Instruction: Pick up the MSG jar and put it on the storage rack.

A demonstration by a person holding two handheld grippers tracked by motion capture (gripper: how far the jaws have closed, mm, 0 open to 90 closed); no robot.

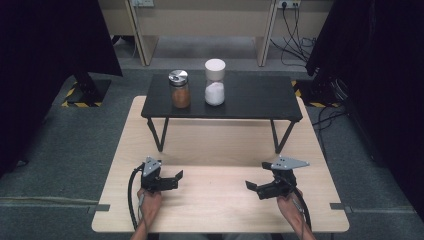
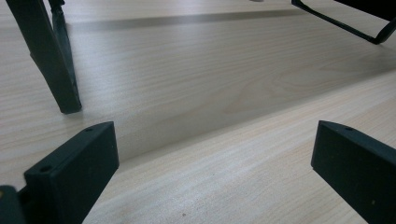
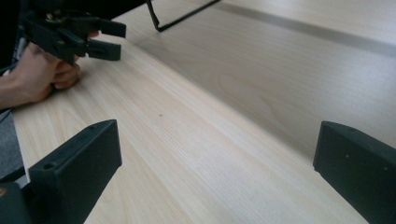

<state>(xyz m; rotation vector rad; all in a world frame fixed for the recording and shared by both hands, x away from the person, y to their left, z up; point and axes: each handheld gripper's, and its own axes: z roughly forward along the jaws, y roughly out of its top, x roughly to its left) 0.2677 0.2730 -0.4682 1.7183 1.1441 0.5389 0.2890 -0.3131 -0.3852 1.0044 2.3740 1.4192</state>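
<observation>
left gripper (image 1: 176, 178): jaws wide apart, empty, in front of the black shelf (image 1: 250, 102)
right gripper (image 1: 251, 188): same deal
spice jar (image 1: 180, 89): on the shelf, just beside the hourglass (image 1: 215, 82)
risk: you reach for the jar carelessly and you'll tip that hourglass

In the high view the person's forearms are cut off by the bottom edge. The contents of the brown glass jar with a silver lid (image 1: 179, 89) are too small to identify. In the left gripper view the black metal legs of the low shelf (image 2: 56, 65) run off the top edge.
</observation>
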